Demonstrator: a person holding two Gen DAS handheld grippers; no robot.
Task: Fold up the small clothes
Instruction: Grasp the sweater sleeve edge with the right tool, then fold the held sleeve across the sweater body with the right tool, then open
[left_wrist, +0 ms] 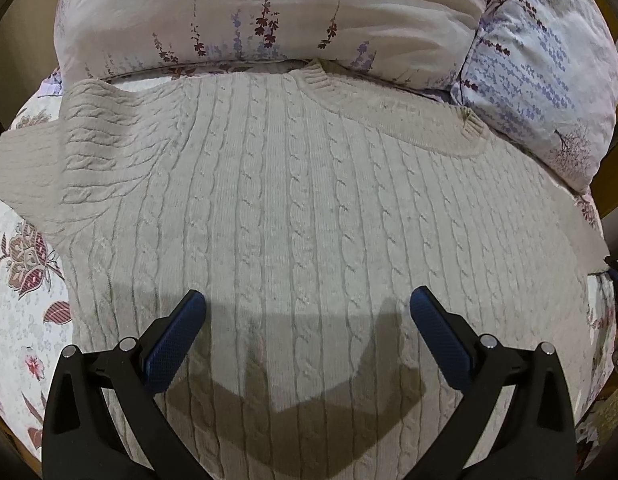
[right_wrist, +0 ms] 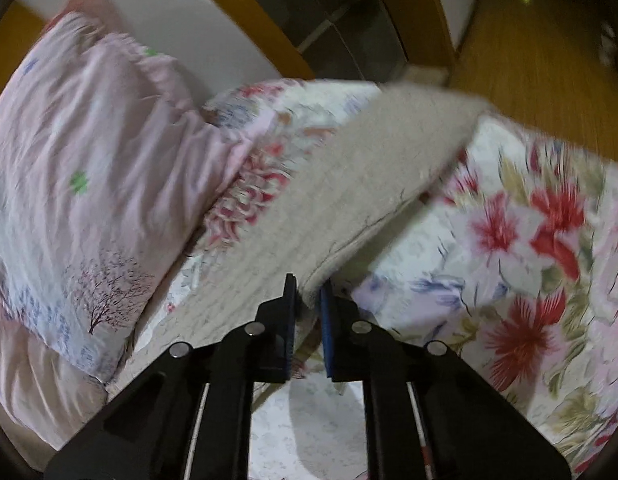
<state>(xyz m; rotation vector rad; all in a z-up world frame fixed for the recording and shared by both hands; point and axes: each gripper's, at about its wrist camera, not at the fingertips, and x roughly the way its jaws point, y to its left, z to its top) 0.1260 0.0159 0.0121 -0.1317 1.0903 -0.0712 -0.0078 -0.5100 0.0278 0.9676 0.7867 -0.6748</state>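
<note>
A cream cable-knit sweater (left_wrist: pixel 309 208) lies spread flat on the bed, collar (left_wrist: pixel 313 78) at the far side, one sleeve (left_wrist: pixel 41 160) folded in at the left. My left gripper (left_wrist: pixel 307 304) hovers open and empty over the sweater's lower body. In the right wrist view my right gripper (right_wrist: pixel 307 288) is shut on the edge of the sweater's other sleeve (right_wrist: pixel 349 192), which stretches away toward the bed's far edge and is lifted off the bedspread. That view is blurred.
The bed has a floral bedspread (right_wrist: pixel 529 240). A folded duvet (left_wrist: pixel 269 16) and a pillow (left_wrist: pixel 549 80) lie behind the sweater; the pillow also shows in the right wrist view (right_wrist: pixel 89 168). A wooden bed frame (right_wrist: pixel 245 12) and wooden floor (right_wrist: pixel 529 60) lie beyond.
</note>
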